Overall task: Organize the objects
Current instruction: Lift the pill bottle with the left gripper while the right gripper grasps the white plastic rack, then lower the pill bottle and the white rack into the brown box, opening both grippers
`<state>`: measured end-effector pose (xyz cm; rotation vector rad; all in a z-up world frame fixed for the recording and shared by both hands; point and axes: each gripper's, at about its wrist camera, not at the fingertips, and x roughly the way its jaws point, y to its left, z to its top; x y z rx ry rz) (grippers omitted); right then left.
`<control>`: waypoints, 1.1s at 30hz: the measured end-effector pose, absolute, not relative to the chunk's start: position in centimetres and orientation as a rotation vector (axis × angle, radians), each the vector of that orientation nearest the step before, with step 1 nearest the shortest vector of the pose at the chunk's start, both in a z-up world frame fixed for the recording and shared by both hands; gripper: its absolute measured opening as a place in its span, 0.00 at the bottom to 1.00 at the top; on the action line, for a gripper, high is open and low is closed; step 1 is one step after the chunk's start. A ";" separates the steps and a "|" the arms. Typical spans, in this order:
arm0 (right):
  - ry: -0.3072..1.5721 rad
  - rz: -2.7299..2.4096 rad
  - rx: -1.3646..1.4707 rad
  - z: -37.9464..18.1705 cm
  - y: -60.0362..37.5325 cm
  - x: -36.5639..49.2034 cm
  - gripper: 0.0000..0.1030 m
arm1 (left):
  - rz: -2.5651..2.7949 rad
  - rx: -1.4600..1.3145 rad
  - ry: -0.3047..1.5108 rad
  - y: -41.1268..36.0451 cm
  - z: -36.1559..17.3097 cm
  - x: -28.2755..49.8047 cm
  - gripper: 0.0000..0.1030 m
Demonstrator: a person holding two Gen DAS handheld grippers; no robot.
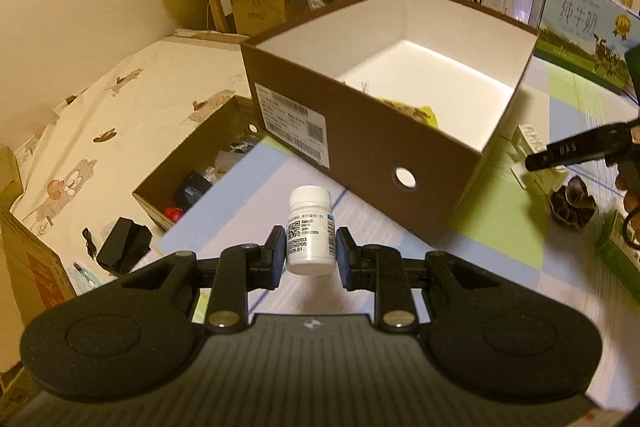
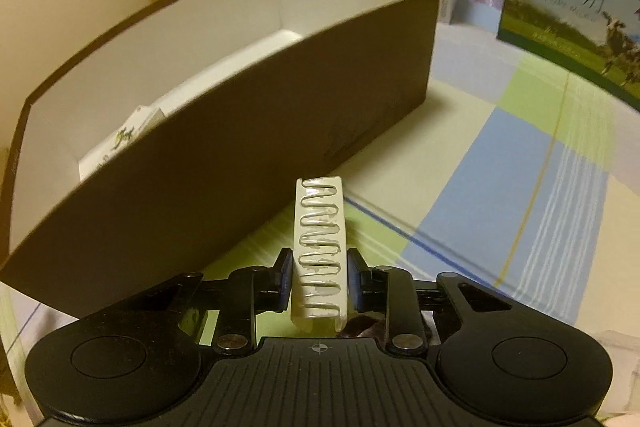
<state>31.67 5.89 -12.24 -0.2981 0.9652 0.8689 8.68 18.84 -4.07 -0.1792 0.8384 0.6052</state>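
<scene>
surface: checked cloth (image 2: 500,155) | left claw (image 1: 307,253) grips bottle (image 1: 310,231) | right claw (image 2: 319,277) grips hair clip (image 2: 320,251)

glossy white plastic bottle (image 1: 310,231); matt brown cardboard box (image 1: 372,143).

both wrist views downward, sharing brown box (image 1: 372,143)

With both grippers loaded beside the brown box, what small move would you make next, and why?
Probably carry the left gripper forward over the brown box rim. It is shut on the white bottle, clear of the cloth, and the box stands open just ahead with bare floor inside.
</scene>
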 end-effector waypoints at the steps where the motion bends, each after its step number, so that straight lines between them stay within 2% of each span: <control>1: 0.961 0.868 -0.290 -11.8 5.6 31.6 0.24 | 0.606 -0.178 0.831 19.0 -3.8 8.6 0.22; 12: 0.883 0.884 -0.166 -4.8 1.6 29.7 0.24 | 0.560 -0.158 0.751 20.6 -0.2 9.3 0.22; 20: 0.790 0.976 -0.112 0.6 4.2 27.4 0.24 | 0.466 -0.128 0.694 21.2 2.4 12.6 0.22; 33: 0.762 1.017 -0.151 1.6 11.8 26.9 0.24 | 0.323 -0.122 0.657 23.5 3.5 20.1 0.22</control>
